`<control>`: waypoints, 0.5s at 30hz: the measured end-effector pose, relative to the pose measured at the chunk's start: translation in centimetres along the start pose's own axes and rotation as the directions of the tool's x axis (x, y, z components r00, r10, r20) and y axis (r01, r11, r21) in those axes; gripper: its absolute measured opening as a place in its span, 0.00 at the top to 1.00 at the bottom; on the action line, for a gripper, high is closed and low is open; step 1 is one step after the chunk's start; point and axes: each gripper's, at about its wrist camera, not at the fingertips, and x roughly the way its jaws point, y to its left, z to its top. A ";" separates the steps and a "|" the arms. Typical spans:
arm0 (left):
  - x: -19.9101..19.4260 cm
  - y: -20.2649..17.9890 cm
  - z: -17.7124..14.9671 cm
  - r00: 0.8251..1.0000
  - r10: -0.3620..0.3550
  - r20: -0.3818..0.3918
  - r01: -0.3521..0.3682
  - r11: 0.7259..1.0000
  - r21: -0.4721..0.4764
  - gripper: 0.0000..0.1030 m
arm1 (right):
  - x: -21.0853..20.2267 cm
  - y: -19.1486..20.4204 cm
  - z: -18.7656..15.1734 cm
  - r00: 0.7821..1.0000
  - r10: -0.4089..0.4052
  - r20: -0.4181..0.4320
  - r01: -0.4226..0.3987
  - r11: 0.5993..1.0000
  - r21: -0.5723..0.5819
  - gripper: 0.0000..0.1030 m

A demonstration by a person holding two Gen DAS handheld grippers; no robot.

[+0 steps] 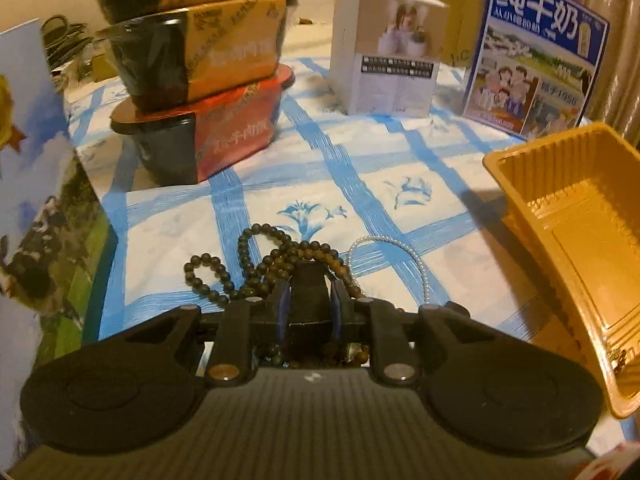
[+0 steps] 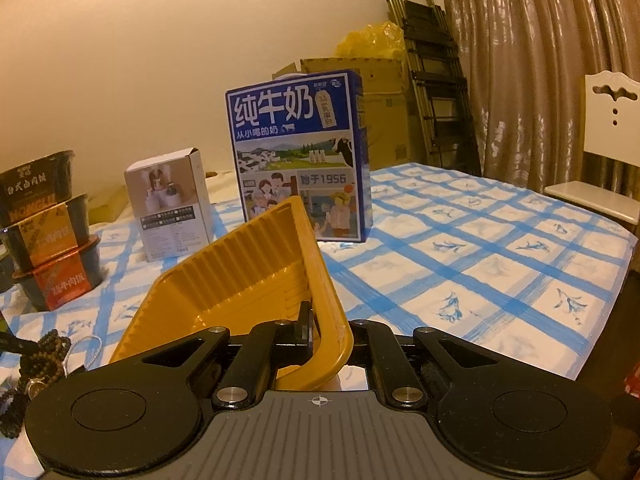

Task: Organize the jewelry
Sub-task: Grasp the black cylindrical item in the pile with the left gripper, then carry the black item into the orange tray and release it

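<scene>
Gripping the near rim of the yellow plastic tray (image 2: 256, 280), the right gripper (image 2: 310, 326) has its jaws closed on that rim, and the tray stands tilted, its far end raised above the worktop (image 2: 500, 248), which is covered by a blue-and-white checked cloth. In the left wrist view the same tray (image 1: 576, 248) sits at the right, beside the jewelry and apart from it. The left gripper (image 1: 308, 300) has its jaws drawn close together over a heap of dark bead strands (image 1: 256, 256); beads show between and beneath the jaws, but whether they are actually clamped cannot be told. The heap lies on the cloth toward the near edge of the worktop, its loops spread to the left of the jaws. A white pearl strand (image 1: 394, 258) lies just to the right of the dark beads, touching the heap at its near end, between the beads and the tray. Further back on the worktop stand a stack of three food tubs (image 1: 200, 80) at the left, a small white carton (image 1: 388, 60) in the middle, and a blue milk box (image 1: 536, 56) at the right. A second printed box (image 1: 36, 200) stands at the left edge. Behind the worktop are a cardboard box (image 2: 384, 108), a folded ladder (image 2: 432, 80), a curtain (image 2: 540, 60) and a white chair (image 2: 608, 152).
</scene>
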 end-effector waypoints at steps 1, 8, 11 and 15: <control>0.3 -0.1 0.1 1.000 0.005 -0.010 -0.005 1.000 0.009 0.82 | 0.1 0.0 0.1 1.000 0.005 0.000 -0.005 1.000 0.000 0.93; -0.2 1.0 1.0 0.999 -0.033 0.000 0.033 0.999 -0.018 0.82 | 1.2 0.8 1.1 0.998 0.057 -0.014 -0.057 0.998 -0.012 0.93; -1.6 1.8 2.1 0.998 -0.047 0.028 0.049 0.998 -0.044 0.82 | 1.5 1.3 1.2 0.996 0.083 -0.014 -0.084 0.996 -0.031 0.93; -3.5 2.8 3.4 0.996 -0.073 0.048 0.077 0.995 -0.070 0.82 | 1.9 1.5 1.2 0.992 0.118 -0.035 -0.118 0.993 -0.019 0.93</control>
